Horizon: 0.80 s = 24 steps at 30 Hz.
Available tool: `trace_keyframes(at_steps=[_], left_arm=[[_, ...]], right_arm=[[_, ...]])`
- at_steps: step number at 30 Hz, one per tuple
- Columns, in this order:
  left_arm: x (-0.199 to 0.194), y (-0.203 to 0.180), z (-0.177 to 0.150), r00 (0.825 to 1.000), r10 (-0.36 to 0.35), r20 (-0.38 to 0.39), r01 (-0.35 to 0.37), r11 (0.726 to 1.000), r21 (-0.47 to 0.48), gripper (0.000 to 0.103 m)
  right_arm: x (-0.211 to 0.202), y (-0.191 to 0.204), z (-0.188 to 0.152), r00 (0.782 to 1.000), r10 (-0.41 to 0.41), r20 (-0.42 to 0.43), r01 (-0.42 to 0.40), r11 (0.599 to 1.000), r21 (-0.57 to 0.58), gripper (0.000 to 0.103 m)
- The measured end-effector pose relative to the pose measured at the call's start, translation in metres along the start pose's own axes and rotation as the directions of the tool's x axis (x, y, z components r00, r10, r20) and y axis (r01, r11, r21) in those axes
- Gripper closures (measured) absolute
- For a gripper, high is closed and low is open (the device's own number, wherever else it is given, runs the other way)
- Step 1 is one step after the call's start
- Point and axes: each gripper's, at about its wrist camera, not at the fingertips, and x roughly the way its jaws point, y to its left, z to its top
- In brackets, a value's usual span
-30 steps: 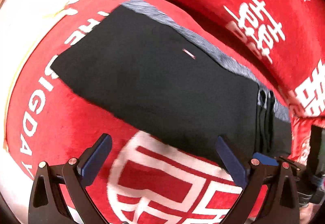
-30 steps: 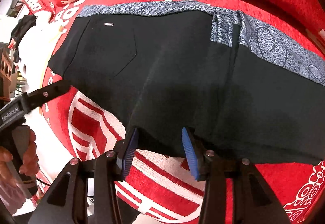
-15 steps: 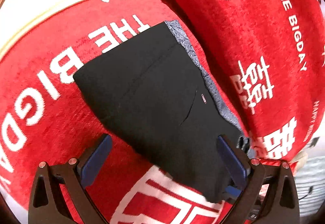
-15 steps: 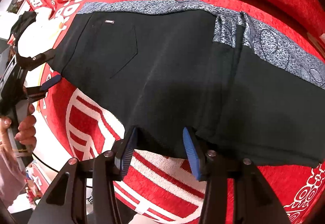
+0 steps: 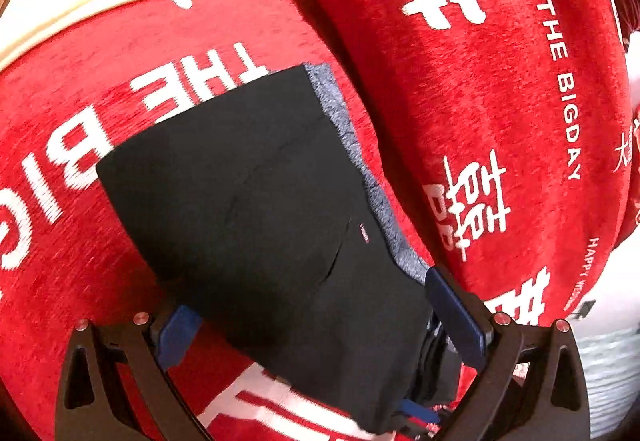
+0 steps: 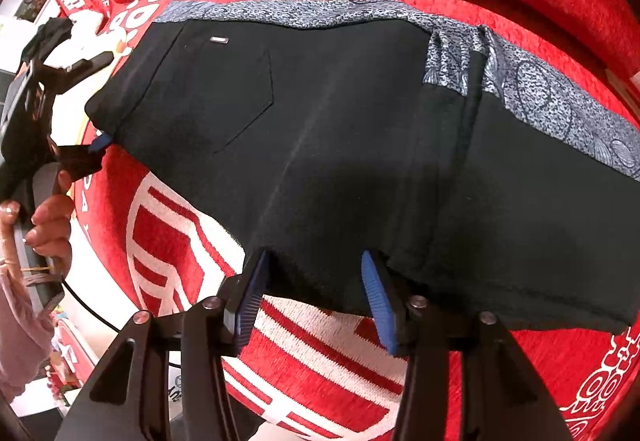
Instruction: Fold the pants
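Folded black stretch-fabric pants (image 6: 340, 145) with blue-grey patterned waistband, lying flat on plush red blanket (image 5: 500, 113) with white lettering. Left gripper (image 5: 320, 325) spread wide, straddling one end; right gripper (image 6: 316, 297) parted at near hem.

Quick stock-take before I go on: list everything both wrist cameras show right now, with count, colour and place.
pants: one, black with a blue-grey patterned lining strip along the far edge, lying folded on the blanket.
metal tag: one, silvery, above the back pocket.
blanket: one, red with white lettering and symbols, beneath the pants.
left gripper: one, black with blue pads, jaws wide open astride a pants corner.
right gripper: one, black with blue pads, open at the near pants edge.
left hand: one, holding the left gripper's handle, pink sleeve.
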Motion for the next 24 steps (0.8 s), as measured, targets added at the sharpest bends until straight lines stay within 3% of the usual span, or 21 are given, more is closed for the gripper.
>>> trace_keyframes(at_steps=[4, 7, 9, 12, 13, 15, 18, 20, 23, 24], left_arm=[[0.009, -0.005, 0.003, 0.995, 0.101, 0.006, -0.101, 0.995, 0.000, 0.003], [0.008, -0.012, 0.002, 0.979, 0.200, 0.024, -0.201, 0.979, 0.036, 0.030], [0.008, -0.015, 0.002, 0.960, 0.279, 0.031, -0.280, 0.955, 0.093, 0.060], [0.009, -0.022, 0.001, 0.946, 0.320, 0.046, -0.323, 0.930, 0.173, 0.065], [0.010, -0.030, -0.002, 0.937, 0.344, 0.066, -0.349, 0.910, 0.224, 0.065], [0.011, -0.046, -0.011, 0.911, 0.393, 0.126, -0.412, 0.846, 0.340, 0.066], [0.017, -0.078, -0.038, 0.859, 0.442, 0.258, -0.509, 0.682, 0.526, 0.067], [0.021, -0.091, -0.052, 0.836, 0.448, 0.316, -0.542, 0.592, 0.597, 0.067], [0.028, -0.102, -0.067, 0.815, 0.452, 0.362, -0.566, 0.489, 0.663, 0.067], [0.028, -0.103, -0.067, 0.812, 0.453, 0.369, -0.570, 0.475, 0.670, 0.067]], right_arm=[[0.000, 0.001, 0.000, 1.000, -0.004, -0.002, 0.004, 1.000, 0.003, 0.050], [-0.003, 0.001, 0.003, 1.000, -0.002, -0.011, 0.003, 1.000, 0.012, 0.050], [-0.008, 0.002, 0.006, 1.000, 0.006, -0.017, -0.006, 1.000, 0.015, 0.050], [-0.022, 0.006, 0.013, 1.000, 0.031, 0.003, -0.031, 0.999, 0.014, 0.050], [-0.026, 0.007, 0.015, 0.999, 0.037, 0.009, -0.037, 0.999, 0.014, 0.050], [-0.038, 0.010, 0.028, 0.997, 0.069, 0.024, -0.069, 0.997, 0.028, 0.050], [-0.049, 0.013, 0.055, 0.991, 0.133, 0.025, -0.134, 0.989, 0.065, 0.042], [-0.054, 0.018, 0.078, 0.984, 0.174, 0.018, -0.175, 0.982, 0.074, 0.031], [-0.061, 0.041, 0.126, 0.974, 0.228, 0.000, -0.228, 0.973, 0.037, 0.024], [-0.060, 0.053, 0.143, 0.970, 0.243, -0.020, -0.243, 0.970, 0.021, 0.023]])
